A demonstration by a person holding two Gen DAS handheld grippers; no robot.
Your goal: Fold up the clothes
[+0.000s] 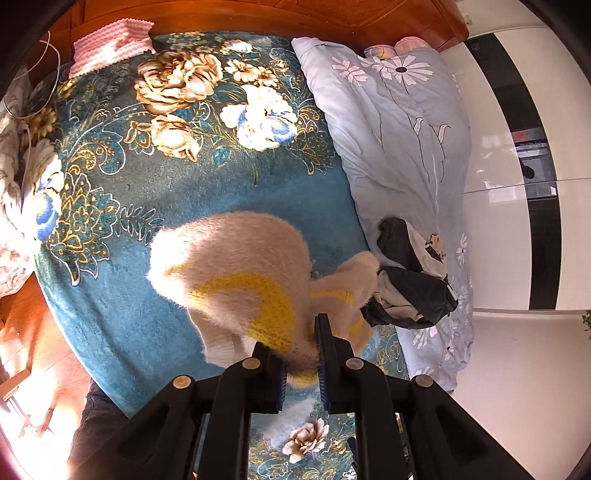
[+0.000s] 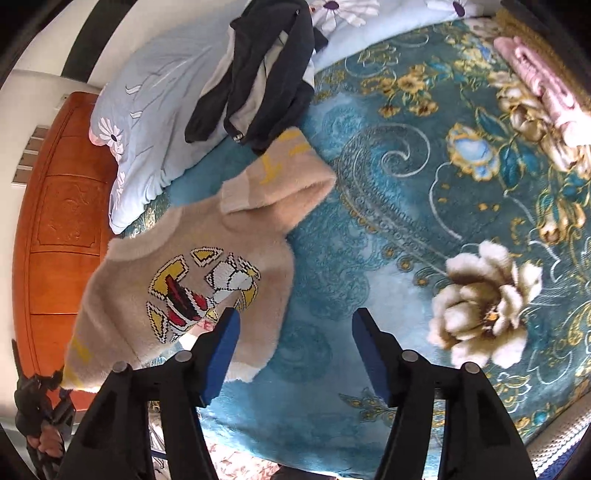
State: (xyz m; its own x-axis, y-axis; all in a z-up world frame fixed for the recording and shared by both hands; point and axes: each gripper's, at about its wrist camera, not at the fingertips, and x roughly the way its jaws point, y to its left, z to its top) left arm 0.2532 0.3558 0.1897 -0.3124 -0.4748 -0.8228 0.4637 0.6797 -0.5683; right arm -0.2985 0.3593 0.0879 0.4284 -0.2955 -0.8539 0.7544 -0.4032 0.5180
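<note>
A fuzzy beige sweater [image 2: 192,273] with a yellow, red and white knitted picture on its chest hangs partly lifted over the teal floral blanket [image 2: 388,221]. One sleeve [image 2: 280,177] lies folded across its top. My left gripper [image 1: 301,354] is shut on a bunched edge of the sweater [image 1: 236,266] with yellow knit, holding it above the blanket [image 1: 184,192]. My right gripper [image 2: 293,325] stands open over the blanket, its left finger in front of the sweater's lower edge, nothing between the pads. At the far lower left of the right wrist view, the left gripper [image 2: 44,402] shows with a hand behind it.
A crumpled dark garment [image 2: 258,74] lies on the pale blue flowered duvet [image 1: 399,140] beside the sweater. A pink folded cloth [image 1: 110,40] rests near the wooden headboard [image 1: 258,14]. A wooden footboard [image 2: 55,229] borders the bed. White wardrobe doors [image 1: 509,184] stand beyond.
</note>
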